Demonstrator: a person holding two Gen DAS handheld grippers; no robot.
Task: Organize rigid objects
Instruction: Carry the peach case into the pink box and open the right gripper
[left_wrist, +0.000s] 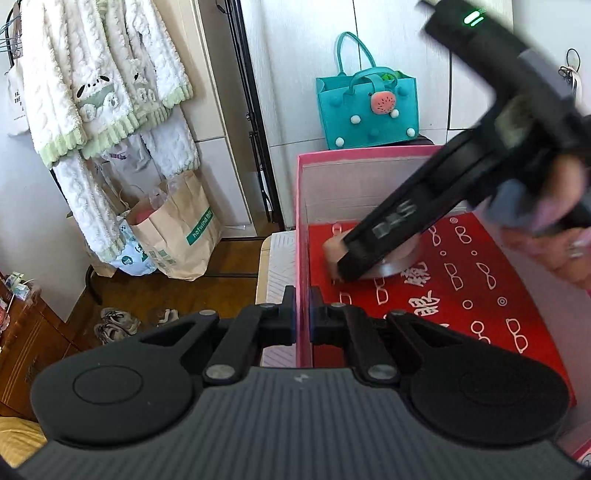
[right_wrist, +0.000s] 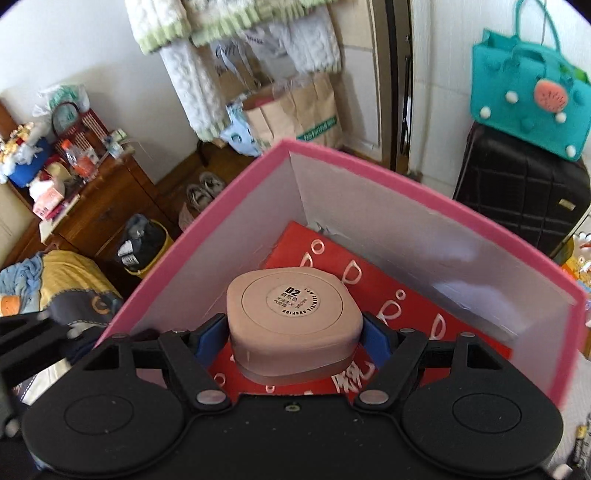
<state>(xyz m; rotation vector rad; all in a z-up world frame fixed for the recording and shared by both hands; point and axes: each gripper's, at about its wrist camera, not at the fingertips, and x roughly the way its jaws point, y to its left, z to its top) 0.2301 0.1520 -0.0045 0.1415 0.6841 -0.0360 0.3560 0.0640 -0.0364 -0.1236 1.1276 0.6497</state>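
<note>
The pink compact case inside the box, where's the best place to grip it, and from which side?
Grip the pink compact case across its two opposite side walls, coming down from above through the open top of the pink box. It lies flat, label up, and the right gripper already pinches it this way.

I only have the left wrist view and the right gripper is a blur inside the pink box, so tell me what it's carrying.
Observer: The right gripper is clamped on a beige compact case, one blue pad on each side.
Operator: Which way up is the case?
Observer: Its flat face with a round black label reading 02 points at the right wrist camera.
Operator: Is it down on the red sheet yet?
Observer: It sits low over the red glasses-print sheet near the box's corner; contact cannot be told.
Operator: And my left gripper?
Observer: The left gripper pinches the wall of the pink box between nearly closed fingers.
</note>
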